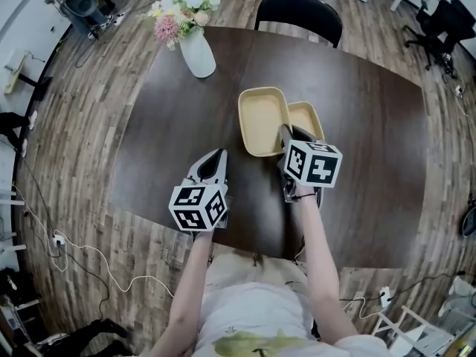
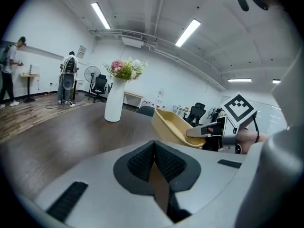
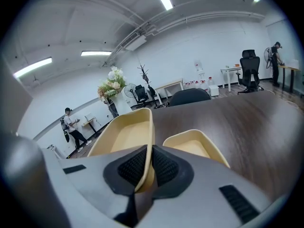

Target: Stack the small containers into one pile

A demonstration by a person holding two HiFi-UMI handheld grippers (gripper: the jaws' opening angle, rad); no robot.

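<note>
Two tan containers are on the dark table [image 1: 178, 117]. The larger tan container [image 1: 262, 121] [image 3: 124, 137] [image 2: 173, 126] is tilted and lifted, its near rim pinched by my right gripper [image 1: 288, 134] [image 3: 146, 167], which is shut on it. The smaller tan container [image 1: 307, 119] [image 3: 194, 144] rests on the table just right of it. My left gripper [image 1: 216, 160] [image 2: 155, 163] hovers left of the containers, jaws shut with nothing between them.
A white vase with flowers [image 1: 195, 49] [image 2: 115, 99] stands at the table's far left. A black chair [image 1: 300, 13] is behind the far edge. People [image 2: 69, 77] and office chairs are across the room.
</note>
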